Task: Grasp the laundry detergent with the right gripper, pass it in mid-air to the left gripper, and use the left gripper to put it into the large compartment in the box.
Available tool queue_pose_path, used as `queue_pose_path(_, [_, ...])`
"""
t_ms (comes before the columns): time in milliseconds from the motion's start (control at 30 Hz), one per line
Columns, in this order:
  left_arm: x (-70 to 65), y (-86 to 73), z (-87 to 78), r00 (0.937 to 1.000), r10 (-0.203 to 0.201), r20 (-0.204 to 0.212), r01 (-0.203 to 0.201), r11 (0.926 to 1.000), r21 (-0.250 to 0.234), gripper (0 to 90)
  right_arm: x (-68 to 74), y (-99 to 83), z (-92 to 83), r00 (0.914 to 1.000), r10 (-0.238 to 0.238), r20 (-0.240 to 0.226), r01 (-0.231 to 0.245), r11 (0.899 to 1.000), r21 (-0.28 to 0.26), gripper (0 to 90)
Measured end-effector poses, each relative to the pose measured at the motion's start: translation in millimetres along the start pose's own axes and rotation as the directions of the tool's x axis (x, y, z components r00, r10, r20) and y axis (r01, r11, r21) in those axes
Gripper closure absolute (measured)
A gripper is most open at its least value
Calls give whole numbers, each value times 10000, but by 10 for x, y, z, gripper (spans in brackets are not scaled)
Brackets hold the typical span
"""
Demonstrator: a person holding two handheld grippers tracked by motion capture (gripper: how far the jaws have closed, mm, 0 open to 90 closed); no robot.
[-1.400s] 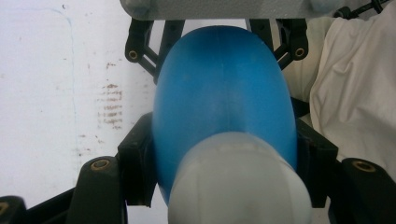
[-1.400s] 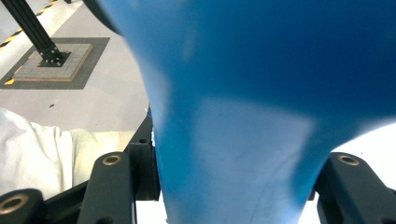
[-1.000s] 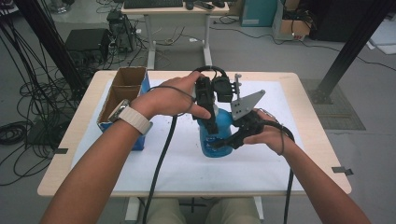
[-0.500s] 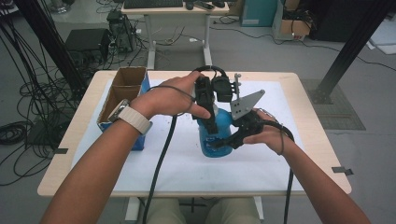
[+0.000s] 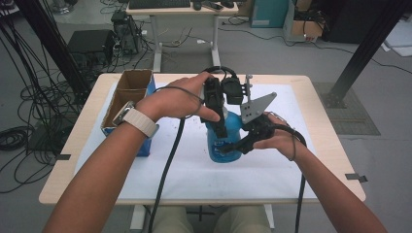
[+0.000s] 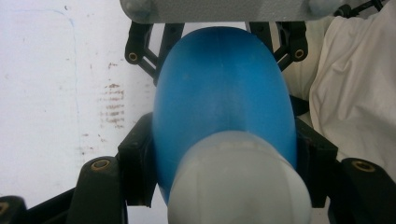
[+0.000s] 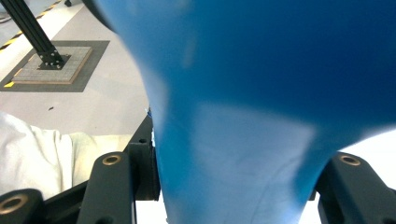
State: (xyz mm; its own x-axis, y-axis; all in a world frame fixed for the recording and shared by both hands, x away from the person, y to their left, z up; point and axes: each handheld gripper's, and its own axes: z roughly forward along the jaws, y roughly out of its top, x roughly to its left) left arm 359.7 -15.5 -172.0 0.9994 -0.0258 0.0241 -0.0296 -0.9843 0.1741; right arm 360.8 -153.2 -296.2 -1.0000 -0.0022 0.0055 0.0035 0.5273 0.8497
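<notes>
A blue bottle (image 5: pixel 218 144) with a white cap (image 6: pixel 238 184) stands on the white mat in the middle of the table. My left gripper (image 5: pixel 221 127) comes down from above and is shut on the bottle just below the cap, with a jaw pressed against each side in the left gripper view (image 6: pixel 224 154). Lower down, my right gripper (image 5: pixel 230 147) reaches in from the right and is shut on the bottle's body, which sits between its jaws in the right gripper view (image 7: pixel 236 177). Its grey plate (image 5: pixel 256 107) stands above that hand.
An open cardboard box (image 5: pixel 127 94) sits at the table's left edge. The white mat (image 5: pixel 291 160) covers most of the tabletop. Behind the table are a desk (image 5: pixel 180 9), black frame posts and cables on the floor (image 5: pixel 29 131).
</notes>
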Motion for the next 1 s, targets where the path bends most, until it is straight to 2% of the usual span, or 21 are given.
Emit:
queue_pose_path(100, [2,11,-4,10000,75,-38,-75,10000,52,375,1,-1,-1,10000,-16,57,16,10000,-17,429])
queue_pose_path(133, [-10,14,4,10000,-54,-18,54,10000,-24,375,2,-1,-1,10000,-9,66,9,10000,-19,428])
queue_pose_path(233, [-16,18,7,10000,-22,18,22,10000,34,375,7,-2,2,9999,-95,88,95,10000,-28,418])
queue_pose_path(267, [-18,19,10,10000,-43,15,42,10000,49,375,13,-5,2,10000,-38,83,38,10000,-38,353])
queue_pose_path(300, [-7,21,9,9997,214,66,-216,9993,314,375,10,-9,1,9999,19,118,-18,10000,-58,284])
queue_pose_path(367, [-11,18,22,9998,170,82,-173,9992,347,376,-8,-54,-36,9993,261,257,-261,9997,20,193])
queue_pose_path(433, [-10,3,32,9999,138,47,-140,9989,436,376,-7,-92,-78,9981,507,357,-510,9987,56,145])
queue_pose_path(467, [-7,-3,32,9999,105,38,-107,9989,464,376,5,-104,-99,9973,695,245,-695,9976,17,130])
queue_pose_path(533, [-1,-20,31,10000,34,-23,-32,9986,525,375,9,-146,-157,9964,680,510,-686,9976,111,96])
queue_pose_path(600, [0,-35,21,10000,-33,-25,34,9985,542,375,31,-170,-200,9957,792,479,-802,9966,196,82])
queue_pose_path(633, [3,-45,15,10000,-85,-33,87,9985,545,375,41,-193,-239,9949,870,501,-886,9957,288,64])
queue_pose_path(667, [-15,-57,22,9989,-469,90,464,9978,483,375,45,-219,-278,9941,877,636,-899,9954,316,59])
queue_pose_path(833, [0,-86,-4,9971,-755,-62,757,9956,543,375,41,-310,-422,9924,870,868,-943,9919,848,39])
queue_pose_path(1000, [26,-95,-46,9939,-1068,-276,1084,9921,637,375,42,-381,-600,9839,1022,1466,-1218,9837,1320,47])
